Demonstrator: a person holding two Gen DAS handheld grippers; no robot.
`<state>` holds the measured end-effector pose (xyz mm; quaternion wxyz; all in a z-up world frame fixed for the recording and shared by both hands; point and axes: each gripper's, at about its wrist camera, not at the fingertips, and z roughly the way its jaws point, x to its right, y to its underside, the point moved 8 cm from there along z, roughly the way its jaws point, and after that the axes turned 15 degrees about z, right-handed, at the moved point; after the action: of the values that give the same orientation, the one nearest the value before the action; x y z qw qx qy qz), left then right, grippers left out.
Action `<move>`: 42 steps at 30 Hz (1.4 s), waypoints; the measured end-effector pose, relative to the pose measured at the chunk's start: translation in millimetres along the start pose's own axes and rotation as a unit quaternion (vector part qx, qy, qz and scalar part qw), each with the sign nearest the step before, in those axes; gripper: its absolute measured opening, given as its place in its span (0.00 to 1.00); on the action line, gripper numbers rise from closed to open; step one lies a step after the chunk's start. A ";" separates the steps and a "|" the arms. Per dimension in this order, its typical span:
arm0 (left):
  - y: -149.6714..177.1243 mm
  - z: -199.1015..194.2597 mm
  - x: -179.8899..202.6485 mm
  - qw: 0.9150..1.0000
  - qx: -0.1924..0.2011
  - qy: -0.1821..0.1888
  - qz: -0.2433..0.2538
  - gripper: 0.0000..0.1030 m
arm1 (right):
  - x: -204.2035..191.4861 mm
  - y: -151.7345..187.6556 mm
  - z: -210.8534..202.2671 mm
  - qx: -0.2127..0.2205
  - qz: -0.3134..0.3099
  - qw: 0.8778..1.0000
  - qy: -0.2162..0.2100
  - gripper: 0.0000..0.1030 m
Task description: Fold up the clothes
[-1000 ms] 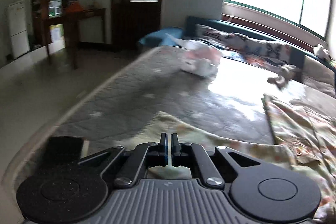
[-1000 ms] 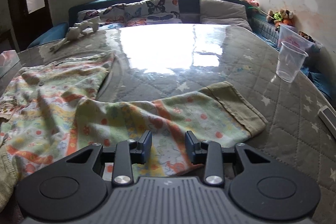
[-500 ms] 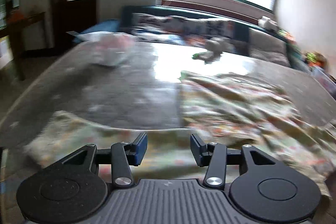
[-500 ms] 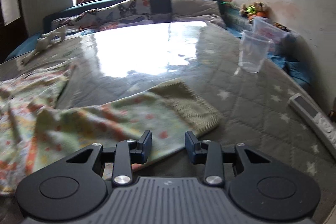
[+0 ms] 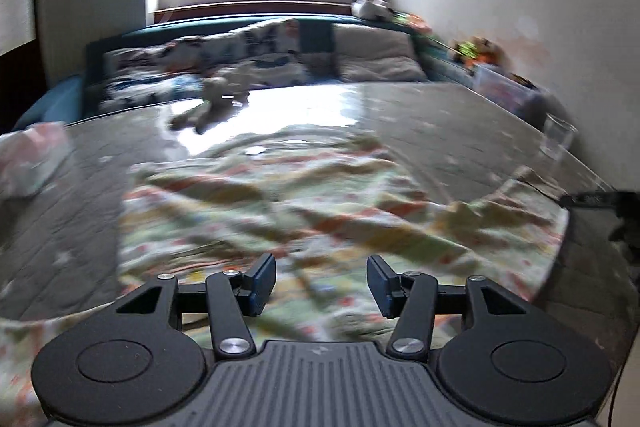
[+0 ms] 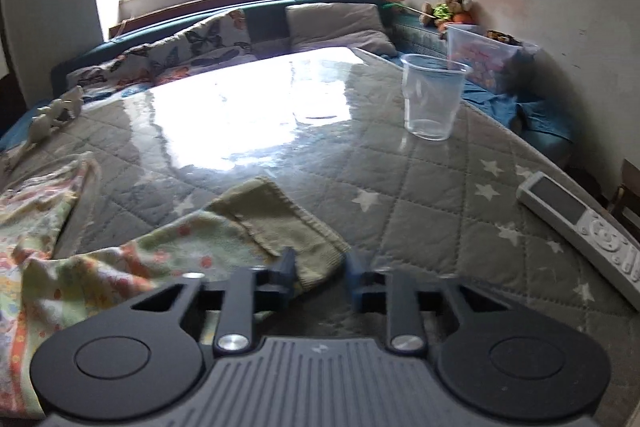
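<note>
A floral garment [image 5: 304, 195] lies rumpled on the grey quilted mattress [image 6: 440, 195]. My left gripper [image 5: 322, 283] hovers over its near part. Its jaws are opening, with nothing between them and only cloth underneath. In the right wrist view the garment's sleeve [image 6: 188, 247] ends in a plain green cuff [image 6: 280, 219]. My right gripper [image 6: 319, 273] is low at that cuff, and its jaws are closing with the cuff's corner between them. A gap still shows beside the right pad. The left wrist view is blurred by motion.
A clear plastic cup [image 6: 430, 99] stands at the far right of the mattress, with a white remote control [image 6: 580, 227] near its right edge. A plastic box of toys [image 6: 486, 55] sits by the wall. A stuffed toy [image 5: 218, 99] and a plastic bag [image 5: 30, 159] lie at the left.
My left gripper went from shut to open and swung right, from the mattress edge to over the garment. My right gripper moved right to the green cuff and its jaws narrowed.
</note>
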<state>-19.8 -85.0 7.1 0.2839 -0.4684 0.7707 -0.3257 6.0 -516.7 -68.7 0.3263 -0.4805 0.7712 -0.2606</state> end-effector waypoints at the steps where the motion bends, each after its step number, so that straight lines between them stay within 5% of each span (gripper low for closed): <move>1: 0.0 2.6 8.5 1.000 -0.001 0.012 0.010 0.51 | -1.3 -0.8 -1.4 0.006 -0.004 1.000 0.005 0.04; 6: 14.7 16.4 45.4 0.995 -0.022 0.072 0.072 0.34 | -0.5 -11.1 -16.9 0.049 -0.011 0.998 0.030 0.03; 13: 31.7 15.9 64.0 0.988 -0.027 0.093 0.122 0.34 | 24.0 -6.1 -1.6 0.028 -0.013 0.995 0.091 0.04; 19: 19.2 7.7 53.7 0.990 -0.017 0.087 0.113 0.36 | -24.0 -13.6 -22.6 0.036 -0.074 0.996 0.023 0.10; 25: 7.9 9.5 44.6 0.992 -0.004 0.085 0.094 0.38 | -68.4 -7.0 -8.3 -0.009 -0.070 0.996 -0.055 0.15; 33: 26.5 25.4 53.7 0.989 -0.030 0.109 0.098 0.38 | -71.0 -1.0 20.9 -0.036 -0.072 0.996 -0.029 0.15; 42: 27.0 24.9 54.6 0.987 -0.028 0.127 0.092 0.38 | -153.7 -21.7 31.1 -0.076 -0.114 0.982 -0.127 0.15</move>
<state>-37.7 -131.0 -36.5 0.1992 -0.3580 0.8490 -0.3338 91.8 -388.1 -34.6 0.3520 -0.6180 0.6811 -0.1741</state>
